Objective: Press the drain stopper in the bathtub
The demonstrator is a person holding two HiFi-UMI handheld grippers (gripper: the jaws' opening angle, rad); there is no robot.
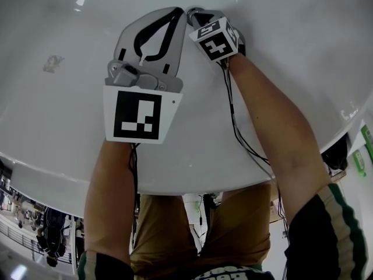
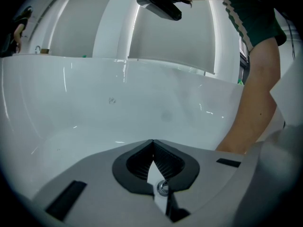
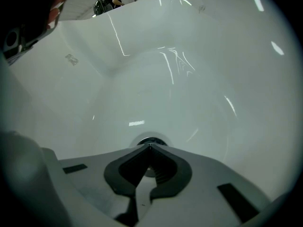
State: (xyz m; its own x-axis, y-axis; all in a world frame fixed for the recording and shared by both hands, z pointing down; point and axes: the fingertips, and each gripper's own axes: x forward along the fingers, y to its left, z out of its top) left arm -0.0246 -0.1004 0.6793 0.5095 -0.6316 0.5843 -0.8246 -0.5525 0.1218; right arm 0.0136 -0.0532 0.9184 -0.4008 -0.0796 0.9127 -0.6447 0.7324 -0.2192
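The white bathtub [image 1: 291,34] fills the head view. In the right gripper view the round metal drain stopper [image 3: 152,140] sits in the tub floor [image 3: 189,93], half hidden behind the jaw tips. My right gripper [image 3: 150,146] is shut with nothing in it, its tips right at the stopper. The head view shows it [image 1: 193,13] reaching deep into the tub, and the stopper itself is hidden there. My left gripper [image 1: 179,11] hovers beside it, higher, also shut and holding nothing. The left gripper [image 2: 152,142] faces the bare tub wall [image 2: 94,112].
The tub's near rim [image 1: 70,174] curves across below my arms. A black cable [image 1: 236,127] runs along the right forearm [image 2: 251,108]. A small sticker mark [image 1: 52,63] is on the tub wall at left. A green bottle [image 1: 367,139] stands outside the tub, right.
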